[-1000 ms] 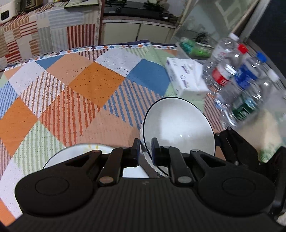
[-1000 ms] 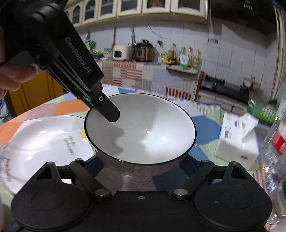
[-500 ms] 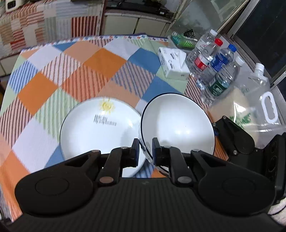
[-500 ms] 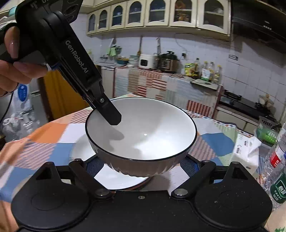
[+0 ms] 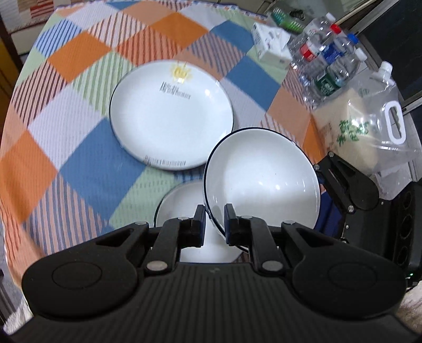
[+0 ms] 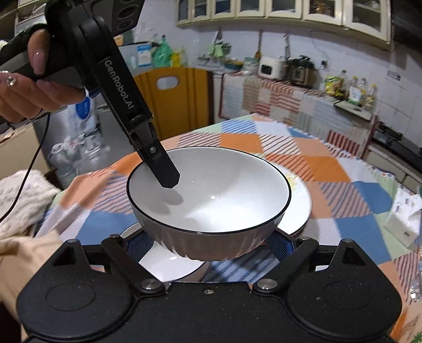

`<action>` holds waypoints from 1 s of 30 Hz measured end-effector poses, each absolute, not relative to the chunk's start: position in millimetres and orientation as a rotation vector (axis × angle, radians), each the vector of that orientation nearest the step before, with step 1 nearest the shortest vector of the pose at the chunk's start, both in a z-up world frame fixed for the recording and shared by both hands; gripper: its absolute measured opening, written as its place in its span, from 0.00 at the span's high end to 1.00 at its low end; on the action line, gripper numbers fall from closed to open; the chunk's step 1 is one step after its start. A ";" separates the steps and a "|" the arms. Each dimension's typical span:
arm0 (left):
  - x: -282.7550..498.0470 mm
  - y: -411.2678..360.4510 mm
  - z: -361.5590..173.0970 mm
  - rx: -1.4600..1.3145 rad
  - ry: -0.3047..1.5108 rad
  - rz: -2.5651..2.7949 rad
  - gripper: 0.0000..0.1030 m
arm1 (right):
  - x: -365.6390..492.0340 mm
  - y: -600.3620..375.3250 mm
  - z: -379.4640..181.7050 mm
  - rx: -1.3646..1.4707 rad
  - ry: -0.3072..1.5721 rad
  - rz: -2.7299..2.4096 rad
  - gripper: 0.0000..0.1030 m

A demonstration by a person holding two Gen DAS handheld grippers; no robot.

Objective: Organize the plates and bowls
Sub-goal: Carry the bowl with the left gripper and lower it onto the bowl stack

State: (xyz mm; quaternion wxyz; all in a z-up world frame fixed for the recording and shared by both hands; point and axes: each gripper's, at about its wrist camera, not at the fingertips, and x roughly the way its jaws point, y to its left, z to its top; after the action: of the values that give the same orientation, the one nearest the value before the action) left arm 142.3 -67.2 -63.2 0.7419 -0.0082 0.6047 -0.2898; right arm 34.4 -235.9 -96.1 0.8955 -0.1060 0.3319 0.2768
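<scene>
Left gripper (image 5: 213, 220) clamped on the black-rimmed white ceramic bowl's (image 5: 263, 182) rim, right gripper (image 6: 211, 237) cradling its base; lower level.

Setting: domestic kitchen with dining area.

- Wall cabinets (image 6: 290, 13), cream, glazed doors, above a tiled wall.
- Counter draped in striped patchwork cloth (image 6: 284, 97), carrying a white rice cooker (image 6: 271, 67), a dark pressure cooker (image 6: 302, 71) and a row of condiment bottles (image 6: 353, 91).
- Gas hob (image 6: 390, 134) at the far right.
- Round tabletop under a checked orange, blue and green cloth (image 5: 87, 137).
- Yellow chair back (image 6: 174, 100) against the tabletop's far edge.
- On the tabletop: tissue box (image 5: 271, 44), cluster of plastic water bottles (image 5: 327, 63), clear handled bag of rice (image 5: 369, 126).
- White crockery: plate (image 5: 171, 116) with sun motif, bowl (image 6: 208, 198).
</scene>
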 end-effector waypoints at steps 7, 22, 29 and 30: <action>130.4 -52.2 -81.0 -0.027 1.380 -0.610 0.88 | 28.5 -221.2 -103.9 -0.254 0.730 0.621 0.08; 130.0 -43.6 -112.1 -0.016 1.430 -0.528 0.89 | 28.2 -194.5 -119.2 -0.343 0.801 0.638 0.08; 126.4 -53.3 -119.7 0.069 1.414 -0.507 0.89 | 27.8 -192.7 -123.3 -0.356 0.833 0.620 0.07; 126.0 -55.1 -120.3 0.089 1.404 -0.506 0.90 | 27.3 -191.8 -123.3 -0.360 0.835 0.615 0.07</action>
State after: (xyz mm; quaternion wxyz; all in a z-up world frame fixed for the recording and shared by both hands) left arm 126.0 -55.1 -120.3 0.7335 0.0403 0.6383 -0.2300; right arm 27.3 -191.8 -123.3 0.8532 -0.1710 0.3968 0.2923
